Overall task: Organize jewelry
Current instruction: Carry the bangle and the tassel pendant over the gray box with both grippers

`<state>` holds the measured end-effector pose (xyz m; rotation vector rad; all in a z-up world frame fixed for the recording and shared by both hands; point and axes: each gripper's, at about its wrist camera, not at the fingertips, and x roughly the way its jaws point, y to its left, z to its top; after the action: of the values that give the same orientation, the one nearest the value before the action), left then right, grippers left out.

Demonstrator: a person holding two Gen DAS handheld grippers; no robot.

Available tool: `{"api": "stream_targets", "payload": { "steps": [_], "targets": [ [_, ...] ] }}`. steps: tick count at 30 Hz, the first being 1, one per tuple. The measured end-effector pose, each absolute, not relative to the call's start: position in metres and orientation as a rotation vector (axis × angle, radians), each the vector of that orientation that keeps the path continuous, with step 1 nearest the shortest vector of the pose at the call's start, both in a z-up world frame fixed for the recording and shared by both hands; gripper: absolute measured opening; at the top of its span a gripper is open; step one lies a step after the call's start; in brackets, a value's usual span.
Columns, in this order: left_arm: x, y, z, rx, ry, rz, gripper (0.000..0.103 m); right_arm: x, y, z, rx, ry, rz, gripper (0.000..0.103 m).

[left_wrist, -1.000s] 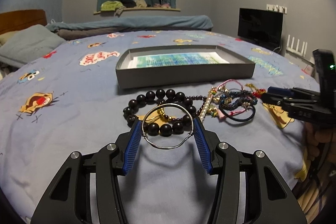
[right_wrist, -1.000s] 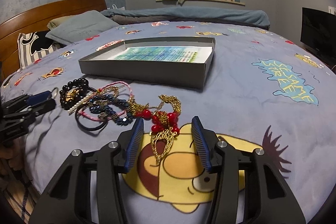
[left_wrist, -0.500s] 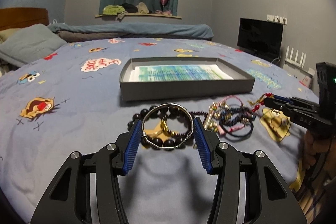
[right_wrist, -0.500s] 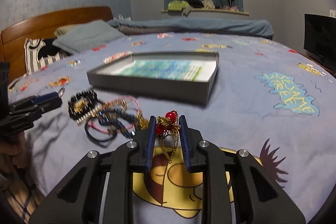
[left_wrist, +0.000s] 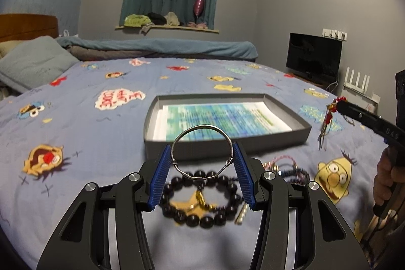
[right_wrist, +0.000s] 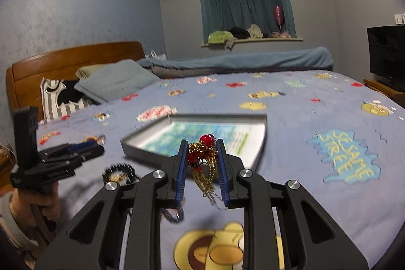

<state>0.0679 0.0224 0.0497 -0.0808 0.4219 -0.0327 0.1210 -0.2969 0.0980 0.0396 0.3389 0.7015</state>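
Observation:
My left gripper (left_wrist: 201,163) is shut on a silver wire bangle (left_wrist: 201,131) and holds it above the bed, in front of the grey shallow box (left_wrist: 291,136). My right gripper (right_wrist: 201,158) is shut on a gold chain necklace with red beads (right_wrist: 203,156), lifted off the bed, with the chain hanging down. It also shows at the right of the left wrist view (left_wrist: 329,115). The box (right_wrist: 255,156) lies just beyond it. A dark bead bracelet (left_wrist: 202,196) and other tangled bracelets (left_wrist: 291,170) lie on the bedspread below the left gripper.
The blue cartoon bedspread (left_wrist: 88,138) covers the bed. Printed paper (left_wrist: 222,118) lines the box. Pillows (right_wrist: 116,80) and a wooden headboard (right_wrist: 76,60) stand at the left, a folded duvet (left_wrist: 157,48) at the back, and a TV (left_wrist: 314,56) at the right.
Both grippers have risen and moved toward the box with their loads. The right gripper closed on the red bead necklace and lifted it off the bed.

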Motion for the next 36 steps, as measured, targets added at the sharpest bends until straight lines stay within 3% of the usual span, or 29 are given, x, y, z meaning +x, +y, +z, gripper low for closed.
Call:
{"api": "stream_targets", "payload": {
  "steps": [17, 36],
  "targets": [
    [0.127, 0.049, 0.069, -0.134, 0.375, -0.040, 0.051, 0.173, -0.269, 0.130, 0.092, 0.267, 0.733, 0.022],
    [0.193, 0.054, 0.023, -0.155, 0.632, -0.091, 0.051, 0.223, -0.228, 0.056, -0.005, 0.541, 0.692, 0.022]
  ]
}}
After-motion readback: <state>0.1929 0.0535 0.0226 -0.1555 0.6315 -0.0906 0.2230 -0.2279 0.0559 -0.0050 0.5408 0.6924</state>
